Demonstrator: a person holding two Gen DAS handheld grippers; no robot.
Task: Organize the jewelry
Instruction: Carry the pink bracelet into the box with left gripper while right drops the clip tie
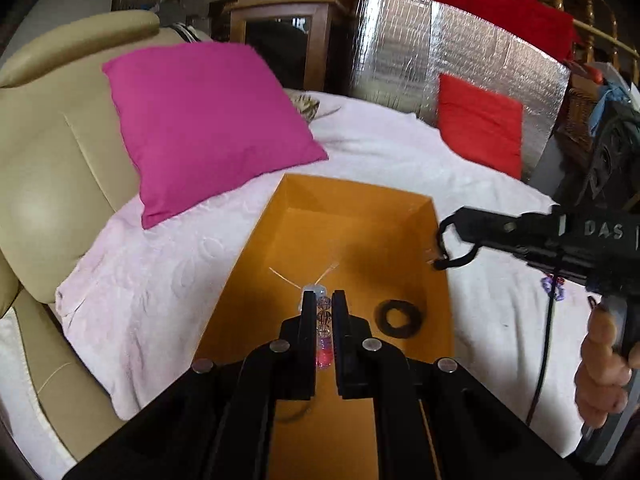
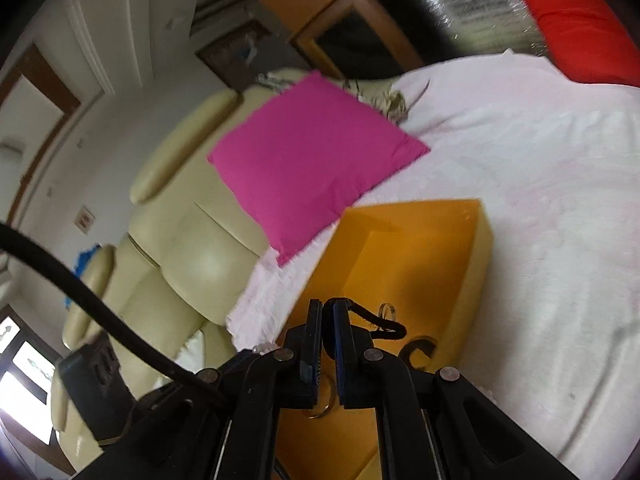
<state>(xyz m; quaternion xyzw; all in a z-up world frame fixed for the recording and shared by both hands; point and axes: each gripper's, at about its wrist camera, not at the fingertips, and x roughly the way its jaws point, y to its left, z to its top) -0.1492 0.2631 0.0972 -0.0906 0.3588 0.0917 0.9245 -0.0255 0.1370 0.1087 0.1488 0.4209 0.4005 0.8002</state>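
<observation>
An open orange box [image 1: 352, 200] lies on a white blanket on a bed; it also shows in the right wrist view [image 2: 476, 248]. My left gripper [image 1: 322, 298] is shut on a beaded bracelet [image 1: 324, 328] with clear, purple and pink beads, held over the box. My right gripper [image 2: 327, 306] is shut on a black cord loop [image 2: 384, 322], also over the box; in the left wrist view it [image 1: 448, 240] hangs at the box's right wall. A black ring [image 1: 398, 318] lies on the box floor. A thin metal ring [image 2: 322, 408] lies in the box under the right gripper.
A magenta cushion [image 1: 208, 120] leans on a cream headboard [image 1: 52, 152] left of the box. A red cushion [image 1: 478, 124] stands against a silver foil panel [image 1: 400, 52] at the back. A purple beaded piece [image 1: 554, 286] lies on the white blanket [image 1: 160, 280] to the right.
</observation>
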